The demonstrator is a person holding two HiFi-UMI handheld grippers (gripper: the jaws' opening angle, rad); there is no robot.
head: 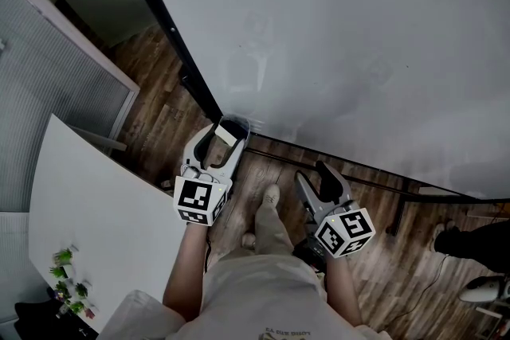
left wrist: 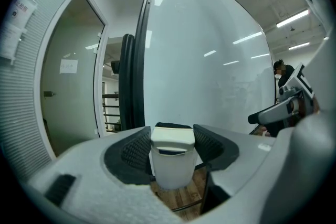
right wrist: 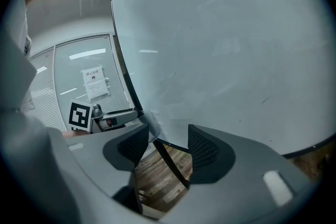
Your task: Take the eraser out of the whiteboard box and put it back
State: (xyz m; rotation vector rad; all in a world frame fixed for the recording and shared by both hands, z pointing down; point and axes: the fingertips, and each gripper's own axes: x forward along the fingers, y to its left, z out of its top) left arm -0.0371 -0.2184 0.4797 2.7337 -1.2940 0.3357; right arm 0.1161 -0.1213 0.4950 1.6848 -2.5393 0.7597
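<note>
The left gripper (left wrist: pixel 172 150) clamps the white eraser (left wrist: pixel 172 157) before the whiteboard (left wrist: pixel 210 60).

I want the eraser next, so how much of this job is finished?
Looks done: the white block-shaped eraser is between the left gripper's fingers, seemingly out of the clear plastic box at the big white whiteboard's bottom edge. In hand: the left gripper holds it; the right gripper is open, empty. Left: putting it back in the box.

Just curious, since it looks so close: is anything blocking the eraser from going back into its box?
Nothing visible does. The left gripper holds the eraser right at the clear box on the whiteboard's lower edge. The right gripper is open, off to the side.
</note>
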